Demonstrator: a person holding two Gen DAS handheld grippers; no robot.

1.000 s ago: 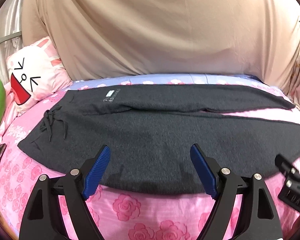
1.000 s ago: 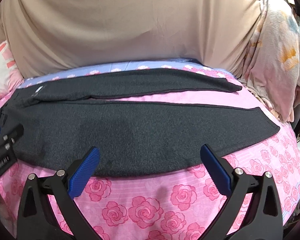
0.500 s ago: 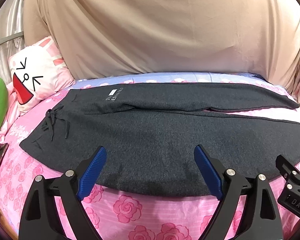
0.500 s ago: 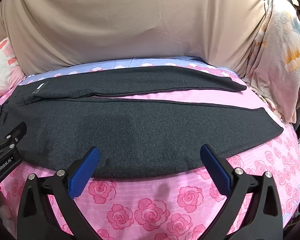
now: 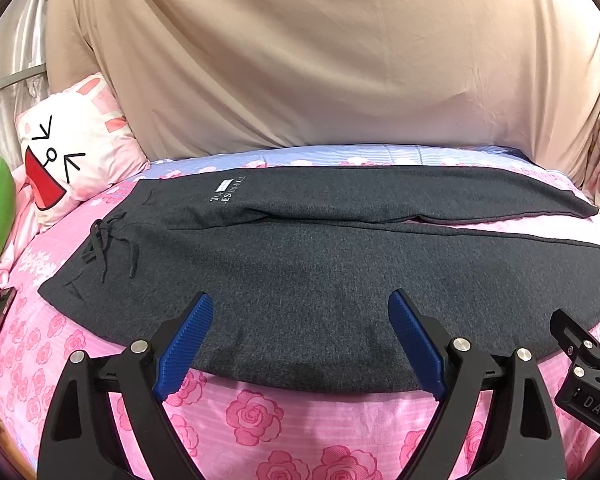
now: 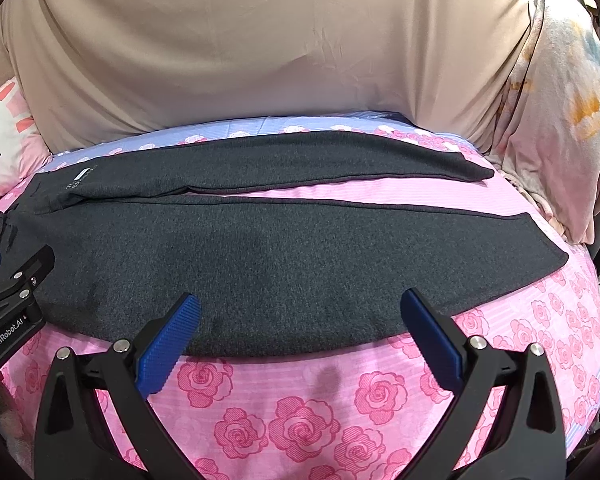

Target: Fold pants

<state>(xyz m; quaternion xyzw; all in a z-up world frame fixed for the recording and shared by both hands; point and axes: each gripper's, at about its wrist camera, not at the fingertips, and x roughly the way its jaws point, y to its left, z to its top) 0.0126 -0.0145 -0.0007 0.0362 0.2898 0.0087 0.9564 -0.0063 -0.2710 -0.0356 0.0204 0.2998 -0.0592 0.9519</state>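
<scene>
Big pink rose-print bed (image 6: 300, 420), and across it the dark grey pants (image 5: 320, 280) lie flat and full length, waistband to the left, legs running right with a thin strip of sheet showing between them. That spread looks made for a lengthwise fold, one leg over the other. Beige cloth (image 5: 320, 60) drapes behind, a cartoon rabbit pillow (image 5: 72, 152) and something green sit beyond the waistband, well apart from the work. Both tools hover just above the near edge: left gripper (image 5: 300, 332) gaping wide near the hip, right gripper (image 6: 300, 328) just as wide toward the cuffs, both empty. Only the loose drawstring (image 5: 108, 248) might snag.
</scene>
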